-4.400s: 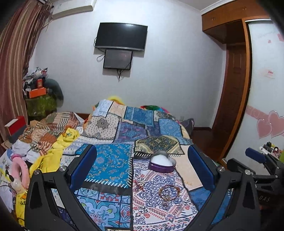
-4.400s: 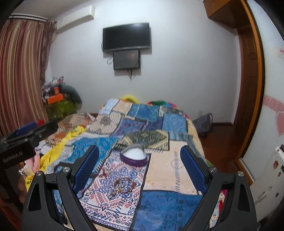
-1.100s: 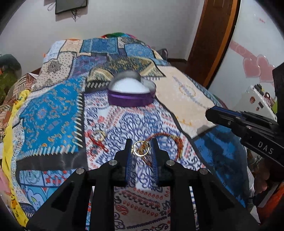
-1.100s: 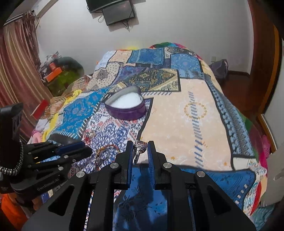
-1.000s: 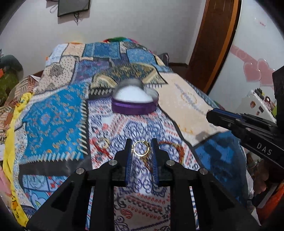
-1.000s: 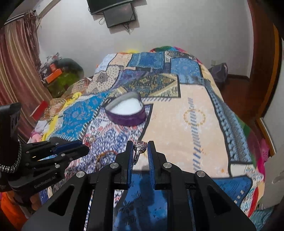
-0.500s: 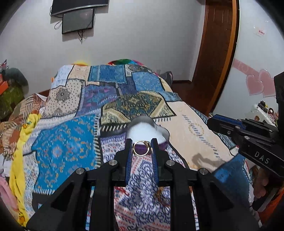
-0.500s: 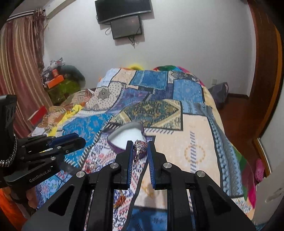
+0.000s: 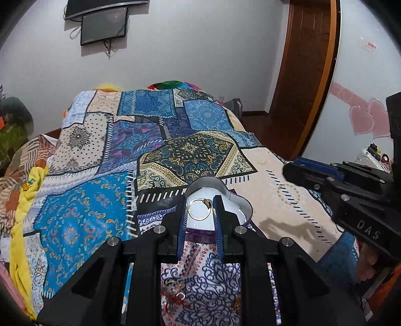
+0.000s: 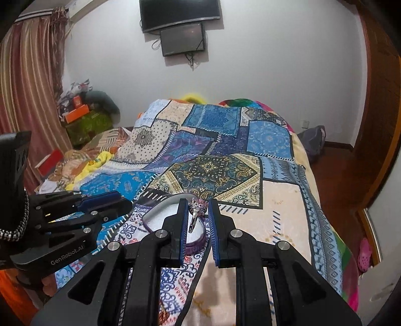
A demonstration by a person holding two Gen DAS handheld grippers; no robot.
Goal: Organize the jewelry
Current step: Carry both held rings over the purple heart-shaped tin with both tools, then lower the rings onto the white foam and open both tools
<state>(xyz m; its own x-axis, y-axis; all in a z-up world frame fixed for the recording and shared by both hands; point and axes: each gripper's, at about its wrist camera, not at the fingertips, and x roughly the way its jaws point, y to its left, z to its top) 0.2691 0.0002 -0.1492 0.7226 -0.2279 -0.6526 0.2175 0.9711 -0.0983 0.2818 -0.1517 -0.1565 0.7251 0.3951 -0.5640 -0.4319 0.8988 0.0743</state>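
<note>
A heart-shaped purple jewelry box [image 9: 240,208] with white padding lies open on the patchwork bedspread. My left gripper [image 9: 199,209] is shut on a thin gold ring [image 9: 198,218] and holds it just in front of the box. My right gripper [image 10: 197,210] is shut on a silver stone-set ring [image 10: 195,213] and holds it over the box [image 10: 160,213] from the right. Each gripper shows in the other's view, the right one [image 9: 290,173] and the left one [image 10: 125,200]. More jewelry [image 9: 175,286] lies on the bedspread below the left gripper.
The bed's quilt [image 9: 120,190] fills both views. Clothes and a yellow cloth [image 9: 22,200] pile up on the left. A wooden door [image 9: 300,75] and floor lie to the right, a wall-mounted TV [image 10: 179,12] behind.
Both grippers have risen from the bedspread with their rings and moved forward to the heart-shaped box. The bangle on the bedspread has dropped out of view.
</note>
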